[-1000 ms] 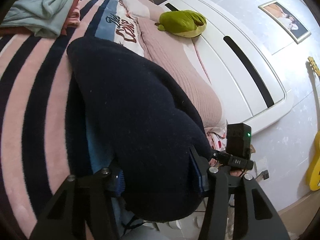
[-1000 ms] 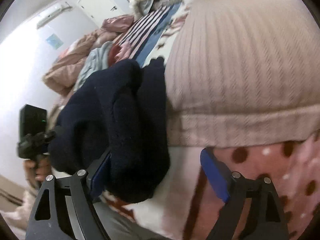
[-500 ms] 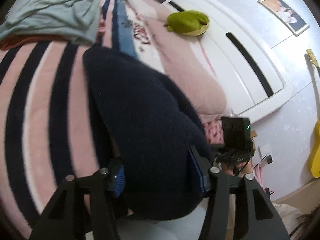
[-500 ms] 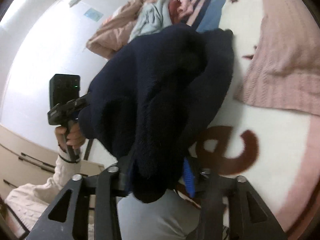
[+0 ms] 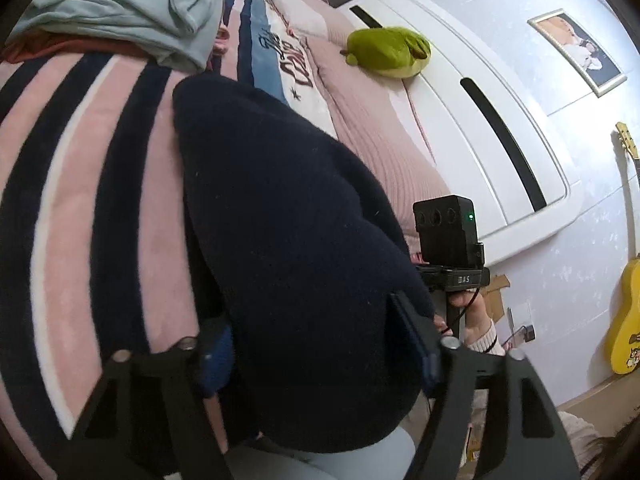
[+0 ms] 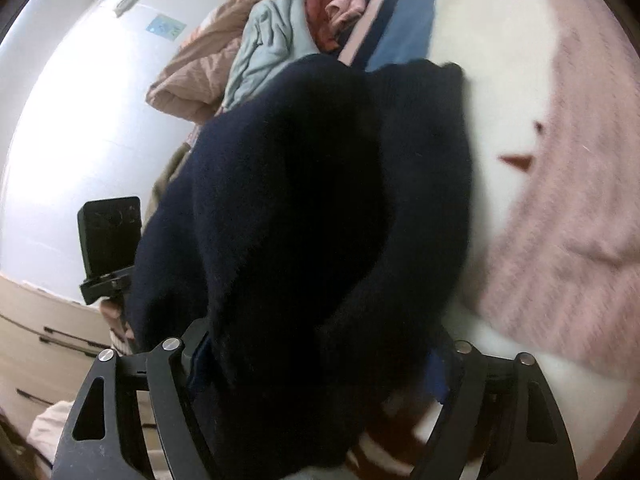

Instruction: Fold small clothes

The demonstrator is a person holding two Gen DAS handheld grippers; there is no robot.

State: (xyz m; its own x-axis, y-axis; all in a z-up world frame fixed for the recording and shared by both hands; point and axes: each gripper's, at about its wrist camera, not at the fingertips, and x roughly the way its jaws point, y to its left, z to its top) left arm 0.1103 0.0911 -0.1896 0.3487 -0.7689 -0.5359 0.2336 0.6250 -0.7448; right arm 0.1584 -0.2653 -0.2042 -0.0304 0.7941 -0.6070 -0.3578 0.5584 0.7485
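Observation:
A dark navy knit garment hangs bunched between both grippers above the striped bed blanket. My left gripper is shut on one thick end of it, the cloth filling the space between its blue pads. My right gripper is shut on the other end of the same garment. The right gripper's camera block shows in the left wrist view, and the left gripper's block shows in the right wrist view. The garment's far edge rests on the blanket.
A pile of light blue, red and pink clothes lies at the far side of the bed, also in the right wrist view. A pink knit pillow, a green plush toy, the white headboard and a yellow guitar are to the right.
My right gripper closed on the navy garment, which it stood open beside a second ago. Both grippers have drawn back from the pillow and lifted the garment.

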